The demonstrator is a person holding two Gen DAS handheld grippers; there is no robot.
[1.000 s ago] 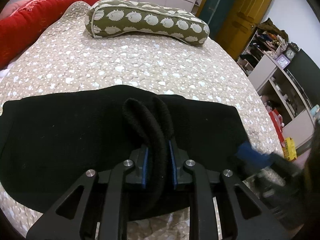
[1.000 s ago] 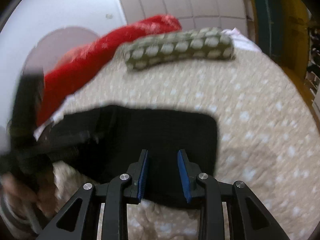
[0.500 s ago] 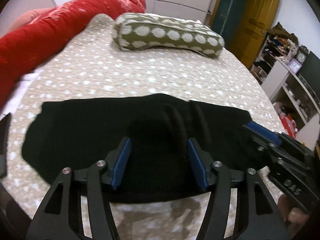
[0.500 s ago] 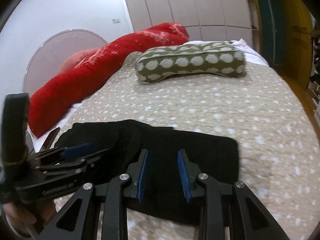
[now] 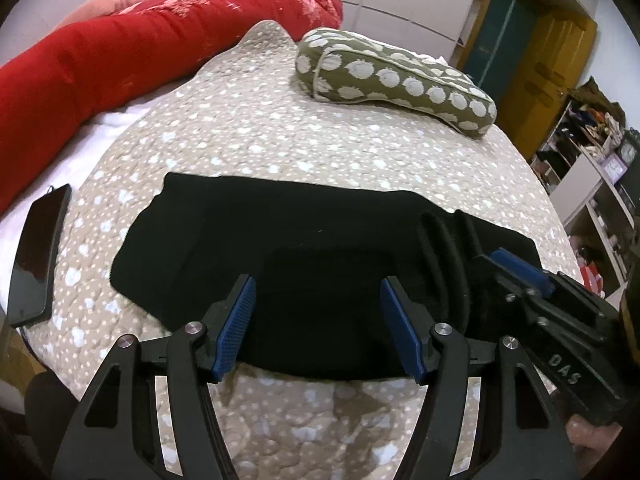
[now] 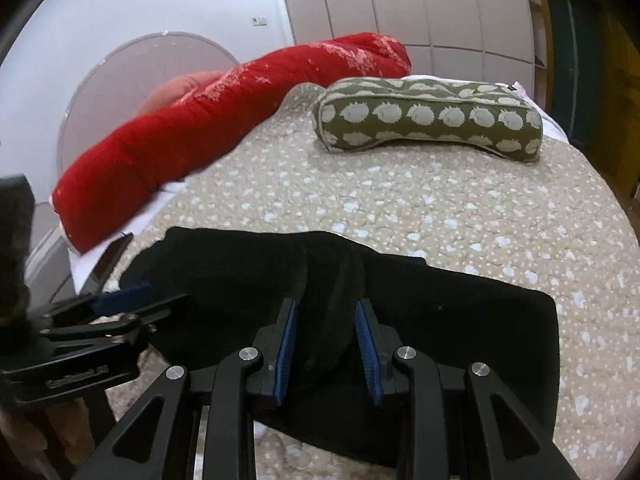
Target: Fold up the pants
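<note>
The left gripper (image 5: 316,322) stood with its blue-padded jaws spread wide, having just been opening, nothing pinched between them, only the black knitted pants (image 5: 304,248) lying beneath. The right gripper (image 6: 326,344) pinched a raised ridge of that same black fabric between its pads. The pants lay folded in a flat band across the near part of the beige quilted bedspread with pale spots (image 5: 280,140). A dark phone (image 5: 38,252) lay near the left edge. Farther back rested an olive bolster cushion with white blobs (image 6: 432,120) and a long red rolled blanket (image 6: 208,128).
</note>
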